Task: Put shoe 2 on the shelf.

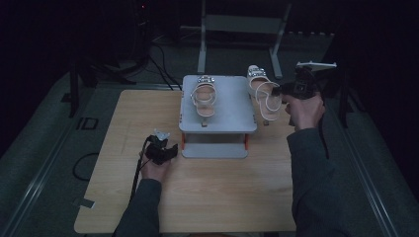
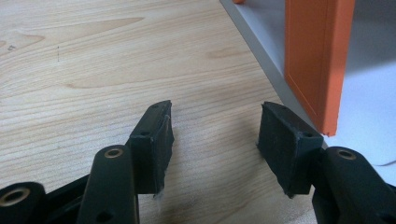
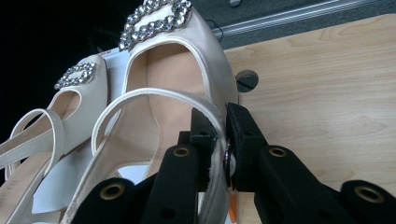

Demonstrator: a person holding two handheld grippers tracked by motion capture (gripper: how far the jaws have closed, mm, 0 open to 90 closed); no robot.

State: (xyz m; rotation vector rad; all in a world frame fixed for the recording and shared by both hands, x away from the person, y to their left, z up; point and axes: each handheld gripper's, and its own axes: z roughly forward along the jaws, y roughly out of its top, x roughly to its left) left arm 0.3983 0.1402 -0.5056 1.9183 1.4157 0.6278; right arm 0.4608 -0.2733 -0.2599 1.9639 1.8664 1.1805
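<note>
Two cream sandals have rhinestone buckles. One sandal [image 1: 203, 96] lies on top of the grey rack [image 1: 232, 118]; it is also at the left of the right gripper view [image 3: 70, 93]. The other sandal [image 1: 264, 94] [image 3: 173, 70] is held beside the rack's right edge, above the table. My right gripper [image 1: 284, 90] [image 3: 219, 137] is shut on this sandal's side, by the ankle strap. My left gripper [image 1: 167, 148] [image 2: 215, 135] rests low over the wooden table [image 1: 222, 197] in front of the rack's left corner, open with nothing between its jaws.
The rack has orange legs [image 2: 317, 60] and a grey bottom shelf [image 2: 373, 102] just right of the left jaws. A round hole [image 3: 246, 80] sits in the table past the held sandal. Beyond the table, metal stand legs [image 1: 237, 29] and cables [image 1: 158, 64] are on the dark floor.
</note>
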